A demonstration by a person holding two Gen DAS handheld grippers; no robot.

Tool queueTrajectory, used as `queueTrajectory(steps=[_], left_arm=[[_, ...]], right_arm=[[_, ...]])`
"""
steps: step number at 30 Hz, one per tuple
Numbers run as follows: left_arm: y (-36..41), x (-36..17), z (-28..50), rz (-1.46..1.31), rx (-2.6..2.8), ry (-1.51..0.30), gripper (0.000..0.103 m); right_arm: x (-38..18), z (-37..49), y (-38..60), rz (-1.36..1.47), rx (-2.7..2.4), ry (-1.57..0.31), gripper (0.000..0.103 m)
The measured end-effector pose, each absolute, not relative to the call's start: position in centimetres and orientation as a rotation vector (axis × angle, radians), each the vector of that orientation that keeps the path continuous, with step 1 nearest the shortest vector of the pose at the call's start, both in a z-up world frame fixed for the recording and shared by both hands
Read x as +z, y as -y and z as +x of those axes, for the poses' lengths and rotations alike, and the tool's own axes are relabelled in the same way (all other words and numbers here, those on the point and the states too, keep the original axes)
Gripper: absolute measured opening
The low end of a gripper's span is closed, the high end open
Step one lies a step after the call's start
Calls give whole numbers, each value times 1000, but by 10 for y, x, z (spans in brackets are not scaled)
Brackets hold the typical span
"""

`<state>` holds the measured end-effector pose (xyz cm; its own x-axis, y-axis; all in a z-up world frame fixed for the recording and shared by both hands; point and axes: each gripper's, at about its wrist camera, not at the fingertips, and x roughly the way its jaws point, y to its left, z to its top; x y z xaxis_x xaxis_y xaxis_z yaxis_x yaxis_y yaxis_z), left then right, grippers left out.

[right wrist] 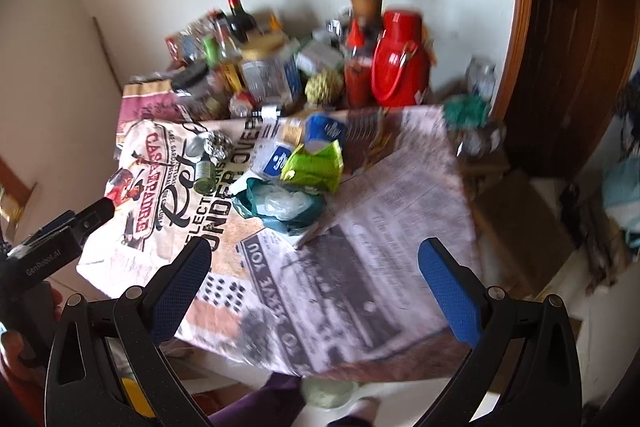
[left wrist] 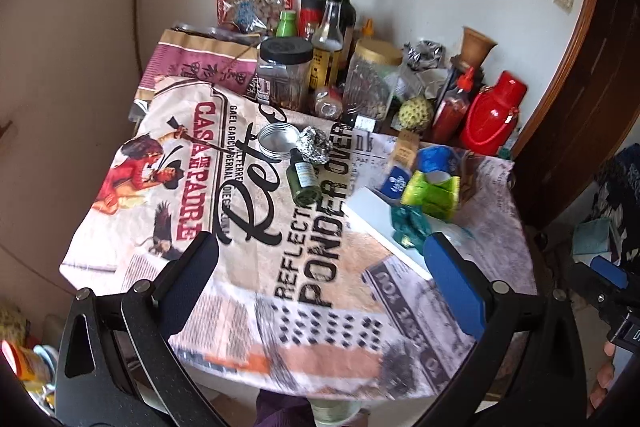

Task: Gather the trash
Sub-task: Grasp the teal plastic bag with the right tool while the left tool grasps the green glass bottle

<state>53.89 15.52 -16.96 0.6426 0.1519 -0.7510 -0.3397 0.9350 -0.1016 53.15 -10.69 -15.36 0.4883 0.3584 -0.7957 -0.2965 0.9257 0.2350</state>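
On the bench (left wrist: pixel 304 311), which is covered with a printed newsprint cloth, a small heap of trash is gathered around one landmark, the crumpled green wrapper (left wrist: pixel 431 193). Just behind the green wrapper a blue wrapper (left wrist: pixel 436 158) is seen, and just in front of it a teal plastic bag (left wrist: pixel 410 227), bunched and apparently resting on a white board (left wrist: pixel 380 223). Well to the left of the green wrapper a ball of foil (left wrist: pixel 318 145), a small green bottle (left wrist: pixel 303 179) on its side and a round tin lid (left wrist: pixel 277 141) are found. Farther behind the wrapper, jars, bottles and a red flask (left wrist: pixel 494 117) are crowded against the wall.

The wrappers and bag are judged light, soft and crushable, likely to slip or spring open; a pinch across a bunched fold is advised. The foil ball should hold its shape, while the bottle may roll.

The left gripper (left wrist: pixel 320 269) is held with jaws wide apart and empty, short of the heap, with the green wrapper ahead and to its right. The right gripper (right wrist: pixel 316 273) is likewise spread and empty, with the teal bag ahead between its jaws, not yet touched
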Motion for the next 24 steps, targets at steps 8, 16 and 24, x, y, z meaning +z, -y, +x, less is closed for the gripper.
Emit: queueTrajectory(steps=[8,16,24], left_arm=[[-216,-232,627,-249,255,-960,103],[-243,-292,685,-328,187,-1092,83],[-252,-320,715,-392,144,-1174,64]], right_arm=[[-207,595,73,232,249,-1147,102],[-258,623,67,411,109,-1312,89],[-271,630,69,457,104,-1351,59]])
